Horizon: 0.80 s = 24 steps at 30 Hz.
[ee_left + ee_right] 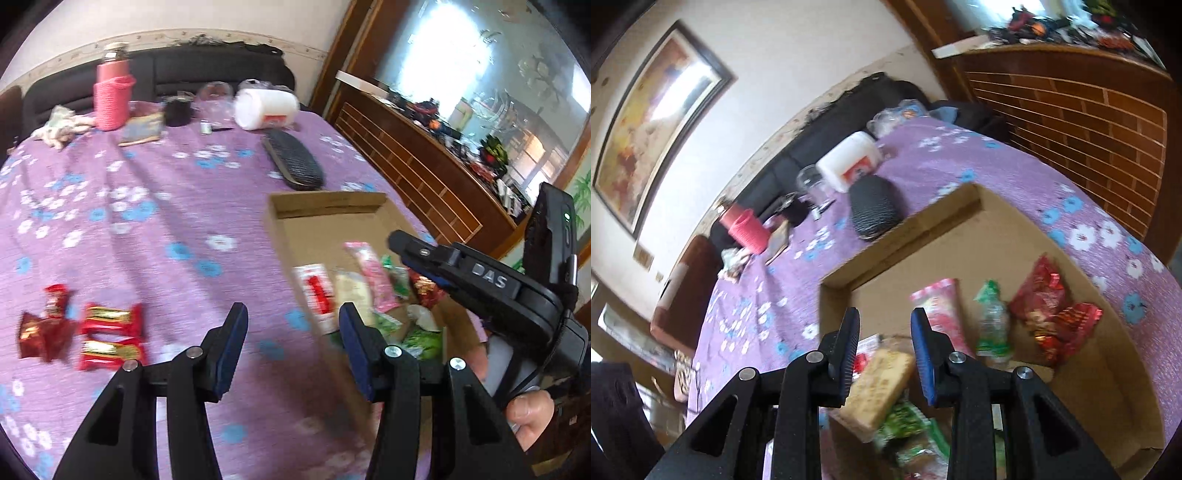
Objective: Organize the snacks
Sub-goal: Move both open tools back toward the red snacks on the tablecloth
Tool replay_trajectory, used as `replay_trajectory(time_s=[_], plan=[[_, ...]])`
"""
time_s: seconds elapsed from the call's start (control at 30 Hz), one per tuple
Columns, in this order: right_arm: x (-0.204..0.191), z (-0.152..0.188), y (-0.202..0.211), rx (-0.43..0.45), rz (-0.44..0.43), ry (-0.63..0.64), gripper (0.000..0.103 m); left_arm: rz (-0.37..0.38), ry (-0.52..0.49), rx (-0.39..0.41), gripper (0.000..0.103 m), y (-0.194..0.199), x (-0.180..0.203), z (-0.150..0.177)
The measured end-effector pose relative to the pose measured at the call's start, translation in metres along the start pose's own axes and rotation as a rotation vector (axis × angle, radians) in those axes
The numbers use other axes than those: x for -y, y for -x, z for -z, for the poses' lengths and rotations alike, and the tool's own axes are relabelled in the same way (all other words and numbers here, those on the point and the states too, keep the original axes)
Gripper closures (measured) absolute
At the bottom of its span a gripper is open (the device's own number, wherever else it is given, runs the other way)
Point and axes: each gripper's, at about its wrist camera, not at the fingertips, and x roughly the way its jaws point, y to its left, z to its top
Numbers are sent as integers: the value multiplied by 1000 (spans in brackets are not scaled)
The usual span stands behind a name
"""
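several snacks lie in the cardboard box (325, 210); four red snack packets (110, 334) remain on the counter (147, 229), near left. left hand-held gripper (293, 343) and right hand-held gripper (885, 350): open, empty.

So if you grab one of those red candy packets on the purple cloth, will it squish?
Probably a bit. The red packets look like thin, shiny, crinkly wrappers, so likely light and somewhat slippery. They lie flat on the cloth, so they shouldn't roll.

We find snack packets (1049, 306) in the cardboard box (325, 210) on the table (147, 229); wrapped snacks (110, 336) lie left of it, a jar (266, 109) behind.
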Motion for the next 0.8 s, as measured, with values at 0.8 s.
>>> replay_trajectory(time_s=[0.8], plan=[[-106, 76, -40, -200, -173, 384, 72, -122, 337, -70, 52, 16, -219, 14]])
